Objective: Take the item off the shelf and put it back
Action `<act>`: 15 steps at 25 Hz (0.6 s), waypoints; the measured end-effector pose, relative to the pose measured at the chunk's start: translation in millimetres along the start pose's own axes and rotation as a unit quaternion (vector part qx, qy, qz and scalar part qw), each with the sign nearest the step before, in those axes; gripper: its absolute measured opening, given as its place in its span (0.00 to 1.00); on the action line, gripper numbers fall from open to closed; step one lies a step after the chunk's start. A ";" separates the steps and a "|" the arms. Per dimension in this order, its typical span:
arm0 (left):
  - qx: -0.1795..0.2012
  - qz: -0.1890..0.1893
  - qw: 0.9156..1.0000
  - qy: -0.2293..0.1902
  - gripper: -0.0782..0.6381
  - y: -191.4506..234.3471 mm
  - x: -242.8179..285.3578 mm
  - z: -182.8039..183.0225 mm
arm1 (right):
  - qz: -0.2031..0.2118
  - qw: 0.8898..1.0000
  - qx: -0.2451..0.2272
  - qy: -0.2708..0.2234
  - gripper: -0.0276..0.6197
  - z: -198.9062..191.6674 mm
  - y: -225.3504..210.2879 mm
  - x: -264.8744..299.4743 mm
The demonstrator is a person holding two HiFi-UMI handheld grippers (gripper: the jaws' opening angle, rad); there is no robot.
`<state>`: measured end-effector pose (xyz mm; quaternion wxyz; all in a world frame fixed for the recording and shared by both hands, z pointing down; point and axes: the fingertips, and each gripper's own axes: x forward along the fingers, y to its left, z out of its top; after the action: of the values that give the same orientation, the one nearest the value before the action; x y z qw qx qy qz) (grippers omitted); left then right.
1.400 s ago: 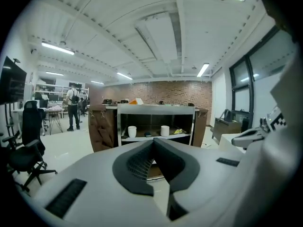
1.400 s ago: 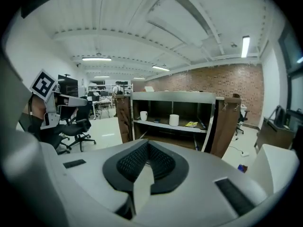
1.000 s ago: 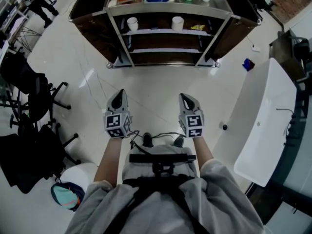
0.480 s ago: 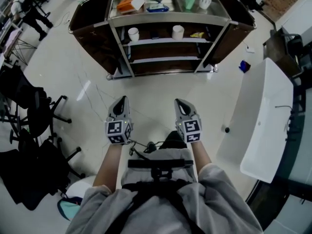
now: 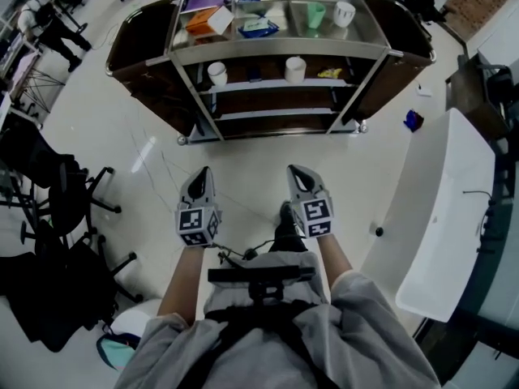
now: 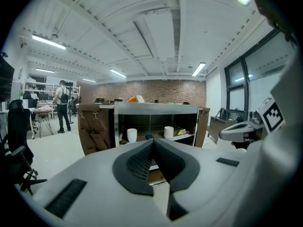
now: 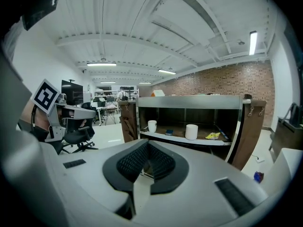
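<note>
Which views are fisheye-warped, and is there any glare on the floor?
Both gripper views: heavy fisheye, black corners, straight lines bowed, shelf still sharp. Head view: milder warp, a ceiling-light glare streak on the glossy floor.

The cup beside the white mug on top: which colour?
The small cup is green; clearest in head view.

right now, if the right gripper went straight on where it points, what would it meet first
Beyond bare floor, the right gripper probably meets the shelf unit first, at its lower tier; depth is unclear.
</note>
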<state>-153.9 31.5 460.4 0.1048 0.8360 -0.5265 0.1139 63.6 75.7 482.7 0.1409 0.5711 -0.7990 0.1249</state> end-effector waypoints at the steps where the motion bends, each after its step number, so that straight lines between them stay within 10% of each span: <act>1: 0.000 0.006 1.000 0.002 0.12 -0.3 8.6 2.1 | 0.005 1.000 0.001 -0.001 0.06 4.2 -7.7 7.0; 15: -0.006 0.089 0.996 0.006 0.12 -12.3 96.0 39.2 | 0.117 0.993 -0.014 -0.003 0.06 34.7 -82.5 109.0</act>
<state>-99.3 -57.1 451.3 0.1023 0.7845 -0.5989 0.1242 105.3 -58.6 493.7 0.1309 0.4720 -0.8624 0.1277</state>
